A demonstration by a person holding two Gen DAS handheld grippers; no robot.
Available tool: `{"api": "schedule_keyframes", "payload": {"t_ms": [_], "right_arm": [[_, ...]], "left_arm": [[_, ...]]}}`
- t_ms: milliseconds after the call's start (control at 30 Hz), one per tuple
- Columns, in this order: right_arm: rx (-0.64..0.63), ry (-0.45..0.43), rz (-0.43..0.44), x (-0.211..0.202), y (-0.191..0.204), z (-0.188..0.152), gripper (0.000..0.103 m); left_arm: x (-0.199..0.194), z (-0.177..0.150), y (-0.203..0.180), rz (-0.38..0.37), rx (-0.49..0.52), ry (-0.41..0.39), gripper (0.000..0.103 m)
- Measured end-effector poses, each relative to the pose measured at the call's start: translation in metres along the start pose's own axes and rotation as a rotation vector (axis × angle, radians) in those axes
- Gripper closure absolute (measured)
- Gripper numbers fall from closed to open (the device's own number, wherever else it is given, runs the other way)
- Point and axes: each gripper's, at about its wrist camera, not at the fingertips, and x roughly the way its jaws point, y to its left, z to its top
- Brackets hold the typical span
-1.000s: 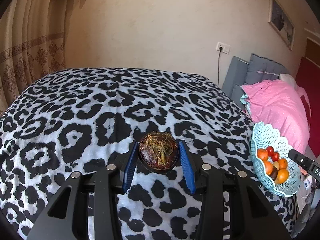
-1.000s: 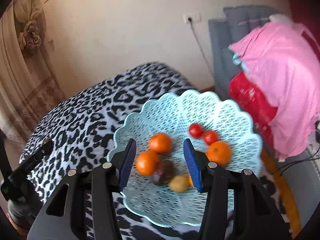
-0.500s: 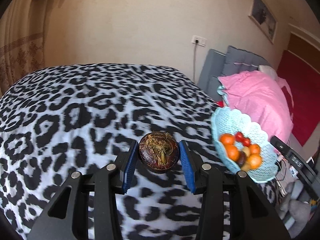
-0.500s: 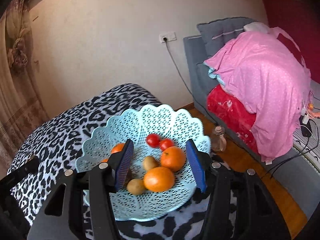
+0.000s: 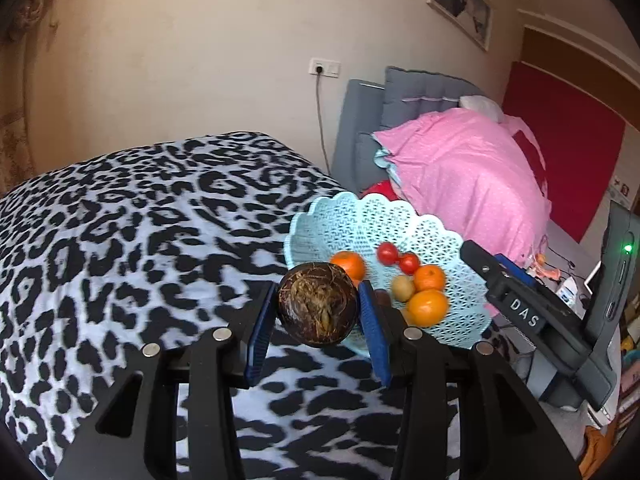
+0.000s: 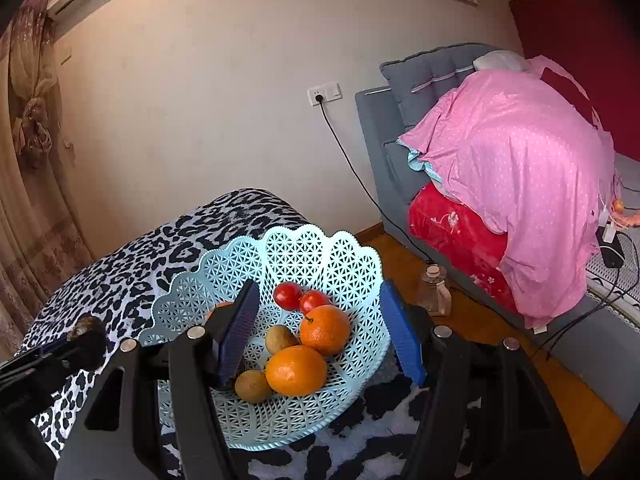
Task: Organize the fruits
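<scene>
Leopard-print bedcover (image 5: 120, 240) carries a pale blue lattice basket (image 6: 320, 256) of fruit at its right edge. Just beside the basket's rim, the left gripper (image 5: 318, 312) pinches a brown fibrous fruit (image 5: 318, 308). Above the basket, the right gripper (image 6: 320, 332) has its jaws opening, gripping nothing.

Basket (image 6: 320, 256) on the bedspread (image 5: 132, 220) edge — sofa (image 6: 384, 128) behind, bottle (image 6: 434, 290) between.

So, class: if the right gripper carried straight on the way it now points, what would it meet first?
Most likely the fruit in the blue basket: the right gripper, jaws opening and empty, points down at the nearer orange and the one behind it. Depth is uncertain.
</scene>
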Motion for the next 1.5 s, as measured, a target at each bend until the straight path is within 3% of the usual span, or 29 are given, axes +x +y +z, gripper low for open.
{"api": "schedule_keyframes", "payload": {"t_ms": [400, 500, 833, 1100, 1167, 1500], "right_arm": [[0.005, -0.020, 0.001, -0.003, 0.000, -0.004, 0.034], [0.004, -0.027, 0.000, -0.005, 0.000, -0.005, 0.029], [-0.002, -0.024, -0.007, -0.004, 0.000, -0.006, 0.029], [-0.023, -0.024, -0.027, -0.001, 0.004, -0.008, 0.020], [-0.024, -0.027, -0.029, -0.001, 0.004, -0.008, 0.014], [-0.051, -0.026, -0.035, -0.002, 0.010, -0.010, 0.007]], "left_arm": [[0.025, 0.001, -0.016, -0.022, 0.014, 0.029, 0.061], [0.025, 0.001, -0.016, -0.016, 0.011, 0.026, 0.049], [0.023, -0.001, -0.015, 0.047, 0.038, 0.004, 0.047], [0.017, -0.004, -0.013, 0.122, 0.077, -0.027, 0.035], [0.015, -0.005, -0.012, 0.147, 0.085, -0.033, 0.029], [0.002, -0.011, -0.001, 0.188, 0.066, -0.067, 0.014]]}}
